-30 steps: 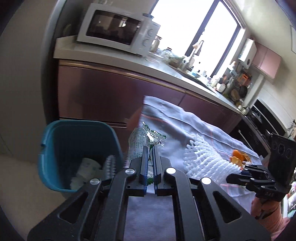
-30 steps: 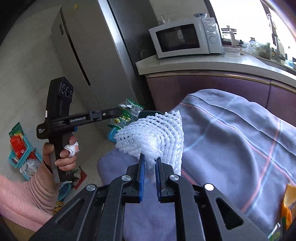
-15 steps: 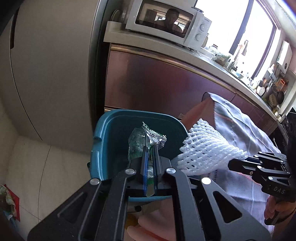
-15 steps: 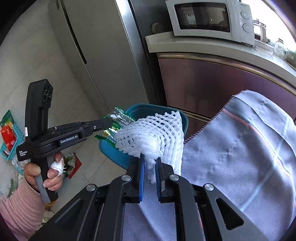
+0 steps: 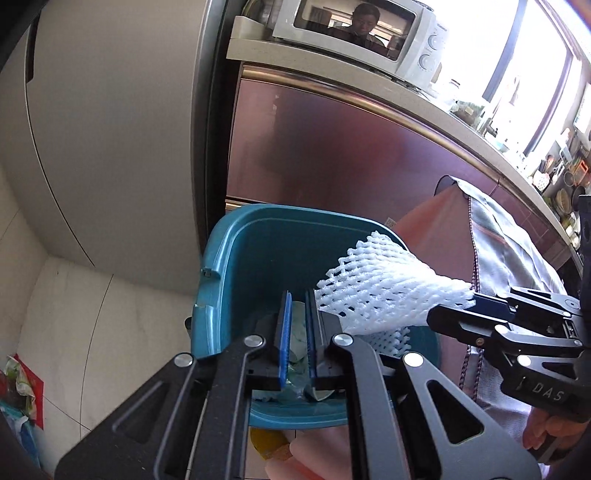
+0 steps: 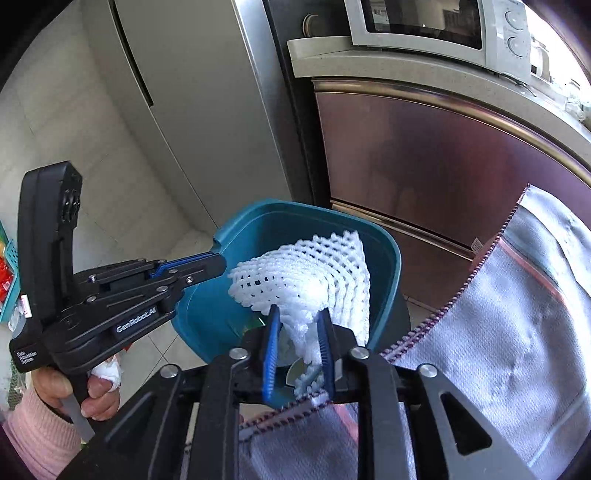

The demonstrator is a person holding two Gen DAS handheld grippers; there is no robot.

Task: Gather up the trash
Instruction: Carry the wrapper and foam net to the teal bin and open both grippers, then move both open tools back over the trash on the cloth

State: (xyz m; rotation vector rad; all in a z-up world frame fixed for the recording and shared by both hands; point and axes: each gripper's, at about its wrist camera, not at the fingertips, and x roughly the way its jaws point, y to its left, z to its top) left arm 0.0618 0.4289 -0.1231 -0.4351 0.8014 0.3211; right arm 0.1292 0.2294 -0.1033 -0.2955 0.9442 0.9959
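A teal trash bin (image 5: 236,258) stands on the floor by the cabinet; it also shows in the right wrist view (image 6: 384,258). My left gripper (image 5: 298,306) hangs over the bin mouth, its jaws slightly apart and empty; trash lies in the bin below. It also shows in the right wrist view (image 6: 218,264). My right gripper (image 6: 297,325) has its jaws parted, with a white foam fruit net (image 6: 306,280) loose between them over the bin. The net (image 5: 384,291) and right gripper (image 5: 447,317) show in the left wrist view too.
A grey tablecloth (image 6: 509,332) hangs at the right, next to the bin. A steel fridge (image 5: 110,129) stands at the left, brown cabinets (image 5: 332,155) behind, a microwave (image 5: 354,33) on the counter. Litter (image 5: 14,384) lies on the floor at far left.
Both grippers moved over the bin. The left gripper let go of the green wrapper, which is gone from its jaws. The right gripper's jaws have opened around the foam net.
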